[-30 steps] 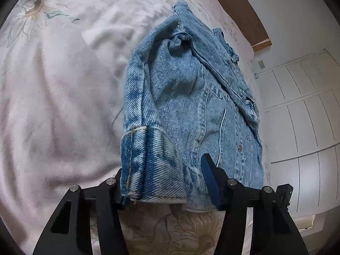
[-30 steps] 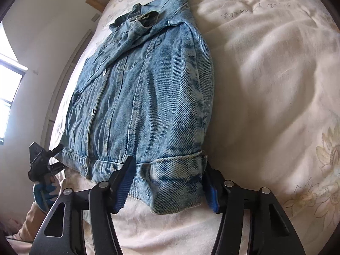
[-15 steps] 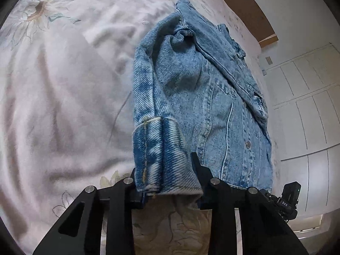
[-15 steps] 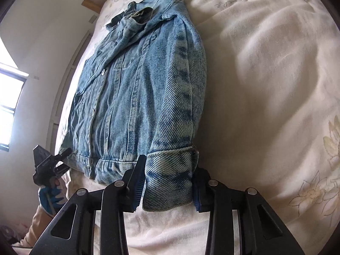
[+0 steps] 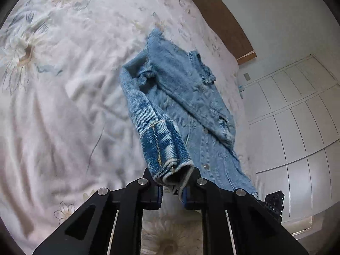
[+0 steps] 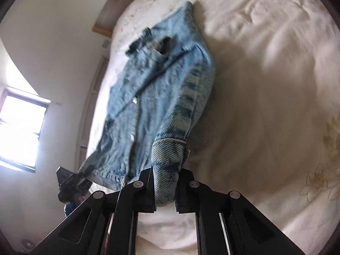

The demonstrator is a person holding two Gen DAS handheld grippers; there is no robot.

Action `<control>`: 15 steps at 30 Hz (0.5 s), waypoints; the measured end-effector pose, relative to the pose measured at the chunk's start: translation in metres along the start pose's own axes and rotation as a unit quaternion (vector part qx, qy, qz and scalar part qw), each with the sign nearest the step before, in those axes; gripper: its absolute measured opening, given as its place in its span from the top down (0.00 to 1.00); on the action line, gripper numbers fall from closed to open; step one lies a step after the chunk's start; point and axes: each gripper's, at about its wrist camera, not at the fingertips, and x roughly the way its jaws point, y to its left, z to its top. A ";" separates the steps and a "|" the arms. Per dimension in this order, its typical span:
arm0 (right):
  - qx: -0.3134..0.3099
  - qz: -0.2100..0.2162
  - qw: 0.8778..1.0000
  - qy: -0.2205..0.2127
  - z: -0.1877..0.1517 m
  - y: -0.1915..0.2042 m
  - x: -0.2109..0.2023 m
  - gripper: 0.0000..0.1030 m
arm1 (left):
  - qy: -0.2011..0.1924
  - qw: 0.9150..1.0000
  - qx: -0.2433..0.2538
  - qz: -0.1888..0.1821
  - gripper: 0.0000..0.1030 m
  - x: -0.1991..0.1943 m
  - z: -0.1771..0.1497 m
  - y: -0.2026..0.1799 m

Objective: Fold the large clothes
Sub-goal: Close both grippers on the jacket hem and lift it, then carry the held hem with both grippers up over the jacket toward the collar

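While the denim jacket (image 5: 187, 106) lies front-up on the floral bedspread (image 5: 63, 106), running from lower centre to upper centre of both views, I hold one sleeve in each gripper. At the lower centre of the left wrist view, my left gripper (image 5: 173, 191) is closed on the turned-up left cuff (image 5: 164, 148), raised off the cover. In the right wrist view my right gripper (image 6: 164, 193) pinches the right cuff (image 6: 167, 161) the same way, its sleeve hanging up from the shoulder. Gripping at the cuffs gives me control of each sleeve's whole length, I judge, so both can swing inward across the buttoned front. The collar (image 6: 157, 44) sits at the far end.
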 end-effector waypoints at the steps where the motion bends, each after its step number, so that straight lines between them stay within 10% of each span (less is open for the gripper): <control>1: -0.002 0.008 1.000 -0.012 0.006 0.008 -0.006 0.90 | -0.006 1.000 0.006 -0.004 0.90 -0.004 0.006 -0.007; 15: -0.022 0.034 0.993 -0.110 0.133 0.097 -0.043 0.90 | -0.076 0.996 0.046 -0.030 0.90 -0.007 0.130 -0.101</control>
